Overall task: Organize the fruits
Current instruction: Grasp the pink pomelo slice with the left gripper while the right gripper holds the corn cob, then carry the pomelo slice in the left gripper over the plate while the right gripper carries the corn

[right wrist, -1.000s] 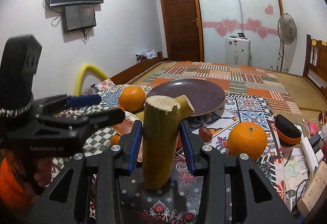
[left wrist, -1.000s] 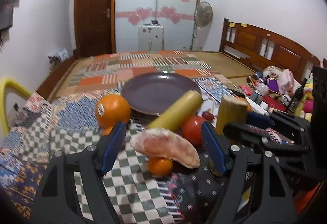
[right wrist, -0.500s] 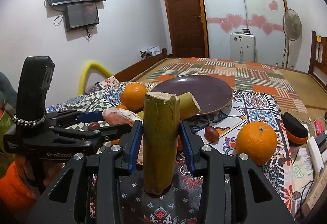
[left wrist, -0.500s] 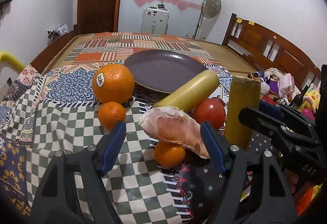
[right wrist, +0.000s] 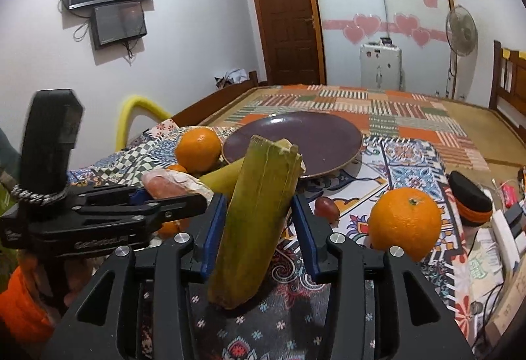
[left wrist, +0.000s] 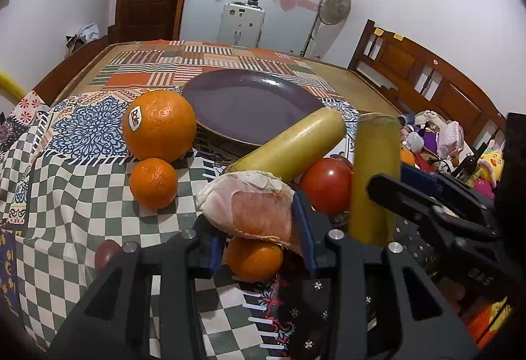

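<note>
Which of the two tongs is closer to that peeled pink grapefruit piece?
Left. The left tongs are closed around the grapefruit piece, gripping it. The right tongs sit off to its right, holding the upright sugarcane stick instead.

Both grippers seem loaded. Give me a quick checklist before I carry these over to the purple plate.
1. Left gripper shut on pomelo segment: ok.
2. Right gripper shut on sugarcane piece: ok, though it sits tilted.
3. Purple plate free of fruit: ok.
4. Small orange under the segment not stuck to it: cannot tell.
5. Second sugarcane piece leaning on the plate's near rim, in the path: not ok.
6. Grippers apart from each other: ok, but close.
</note>
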Available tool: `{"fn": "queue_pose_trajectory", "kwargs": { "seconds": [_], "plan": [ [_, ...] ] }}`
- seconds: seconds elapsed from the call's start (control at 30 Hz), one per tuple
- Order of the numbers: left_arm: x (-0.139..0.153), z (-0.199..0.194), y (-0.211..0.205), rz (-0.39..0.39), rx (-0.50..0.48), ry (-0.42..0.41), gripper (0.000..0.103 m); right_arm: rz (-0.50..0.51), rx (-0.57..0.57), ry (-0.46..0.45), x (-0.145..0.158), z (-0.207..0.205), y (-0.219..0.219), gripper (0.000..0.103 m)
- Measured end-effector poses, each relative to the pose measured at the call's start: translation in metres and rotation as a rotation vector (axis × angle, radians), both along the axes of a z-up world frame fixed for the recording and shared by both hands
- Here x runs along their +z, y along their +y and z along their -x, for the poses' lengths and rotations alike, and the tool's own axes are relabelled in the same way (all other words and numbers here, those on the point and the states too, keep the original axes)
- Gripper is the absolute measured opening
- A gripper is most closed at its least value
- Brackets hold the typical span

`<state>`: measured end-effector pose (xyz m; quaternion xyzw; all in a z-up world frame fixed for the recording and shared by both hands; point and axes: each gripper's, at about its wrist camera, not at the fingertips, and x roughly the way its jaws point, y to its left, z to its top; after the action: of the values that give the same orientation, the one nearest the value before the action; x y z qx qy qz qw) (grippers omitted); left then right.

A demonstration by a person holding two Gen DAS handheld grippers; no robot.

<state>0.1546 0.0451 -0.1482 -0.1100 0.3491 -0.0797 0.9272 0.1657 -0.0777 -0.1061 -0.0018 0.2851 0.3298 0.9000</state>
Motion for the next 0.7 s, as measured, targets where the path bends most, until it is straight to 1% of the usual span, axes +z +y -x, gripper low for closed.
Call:
{"fn": "queue_pose_trajectory", "kwargs": {
  "seconds": [0.2,0.37,0.5,0.6,0.7],
  "plan": [
    [0.01,0.005,-0.002,-0.011,-0.016,-0.036,0.027,-0.015,-0.004,0.058,-0.006,-0.008,-0.004,0.041],
    [0.019,0.01,-0.012,-0.053,-0.028,-0.07,0.024,-0.015,0.007,0.084,-0.006,-0.009,-0.004,0.041],
    [0.025,0.012,-0.023,-0.084,-0.034,-0.092,0.023,-0.057,0.006,0.108,-0.007,-0.01,-0.009,0.04],
    [0.025,0.005,-0.029,-0.114,-0.028,-0.083,0.023,-0.066,0.004,0.102,-0.006,-0.007,-0.011,0.039],
    [0.021,-0.007,-0.029,-0.107,-0.023,-0.047,0.023,-0.061,0.006,0.085,-0.004,-0.004,-0.009,0.039]
  ]
}}
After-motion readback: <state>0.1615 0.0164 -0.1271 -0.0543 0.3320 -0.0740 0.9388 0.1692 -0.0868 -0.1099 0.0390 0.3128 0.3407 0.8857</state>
